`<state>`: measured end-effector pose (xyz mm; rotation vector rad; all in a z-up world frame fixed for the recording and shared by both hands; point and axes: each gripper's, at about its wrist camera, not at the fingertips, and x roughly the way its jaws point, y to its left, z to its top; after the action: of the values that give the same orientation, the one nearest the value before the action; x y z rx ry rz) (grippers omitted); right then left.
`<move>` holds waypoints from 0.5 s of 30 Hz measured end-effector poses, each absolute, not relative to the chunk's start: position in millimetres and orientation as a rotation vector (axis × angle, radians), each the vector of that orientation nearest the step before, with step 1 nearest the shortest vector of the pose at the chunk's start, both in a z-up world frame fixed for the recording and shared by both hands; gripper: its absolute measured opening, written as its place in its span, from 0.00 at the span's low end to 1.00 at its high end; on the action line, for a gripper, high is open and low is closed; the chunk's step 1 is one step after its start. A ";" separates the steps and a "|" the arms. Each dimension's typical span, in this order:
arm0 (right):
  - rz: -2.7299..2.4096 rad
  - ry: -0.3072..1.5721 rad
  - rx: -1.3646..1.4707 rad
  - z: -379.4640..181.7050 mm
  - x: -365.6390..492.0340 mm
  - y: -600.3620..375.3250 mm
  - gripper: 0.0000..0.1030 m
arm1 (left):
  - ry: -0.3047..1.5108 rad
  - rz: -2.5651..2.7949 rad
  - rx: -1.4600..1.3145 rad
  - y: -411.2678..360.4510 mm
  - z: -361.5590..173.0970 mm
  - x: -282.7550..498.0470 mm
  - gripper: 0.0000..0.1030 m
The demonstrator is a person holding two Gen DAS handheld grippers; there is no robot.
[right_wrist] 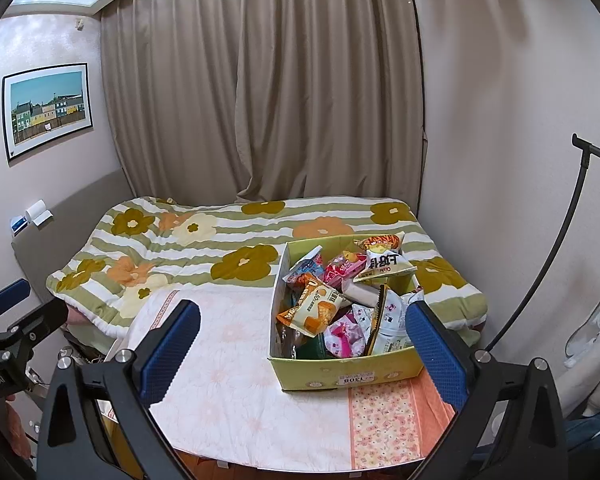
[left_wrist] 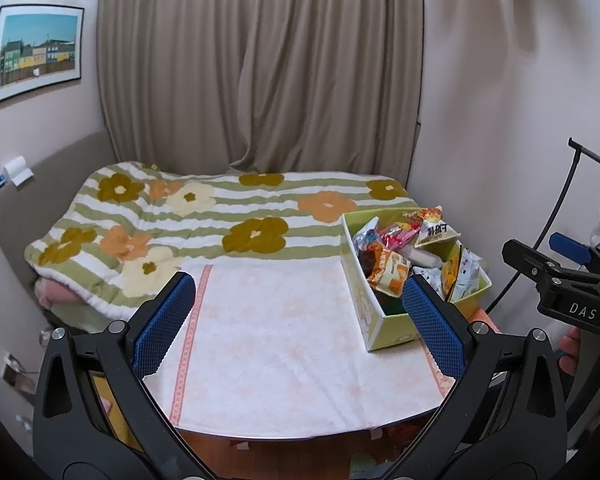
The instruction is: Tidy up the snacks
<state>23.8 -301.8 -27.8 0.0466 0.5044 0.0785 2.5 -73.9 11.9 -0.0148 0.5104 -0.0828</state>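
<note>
A green cardboard box (left_wrist: pixel 380 322) (right_wrist: pixel 340 374) stands on the right part of a small table covered by a white and pink cloth (left_wrist: pixel 268 344) (right_wrist: pixel 236 368). It is heaped with several snack packets, among them an orange packet (right_wrist: pixel 314 312), a pink one (right_wrist: pixel 344 340) and a white chip bag (right_wrist: pixel 384 266) (left_wrist: pixel 434 232). My left gripper (left_wrist: pixel 300 320) is open above the near table edge, left of the box. My right gripper (right_wrist: pixel 304 350) is open too, its right finger just in front of the box. Nothing sits between either pair of fingers.
Behind the table lies a bed with a flowered striped quilt (left_wrist: pixel 220 216) (right_wrist: pixel 204 248), backed by beige curtains (left_wrist: pixel 260 64). A black curved stand (right_wrist: pixel 556 240) rises by the right wall. A framed picture (left_wrist: pixel 36 52) hangs on the left wall. A person's hand (left_wrist: pixel 576 350) holds the other gripper.
</note>
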 end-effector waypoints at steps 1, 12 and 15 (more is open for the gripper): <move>0.080 0.503 0.047 -27.7 23.4 -302.6 0.99 | 0.513 -0.080 -0.009 -74.0 11.2 3.3 0.99; 0.071 0.505 0.038 -28.2 27.7 -298.2 0.99 | 0.495 -0.093 -0.013 -69.4 9.8 2.0 0.99; 0.072 0.509 0.041 -29.7 31.2 -293.6 0.99 | 0.502 -0.094 -0.011 -67.7 8.0 3.7 0.99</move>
<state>31.2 -293.6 -29.7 0.0415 0.5095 0.0719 3.7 -67.7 8.0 -0.0113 0.5018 -0.0943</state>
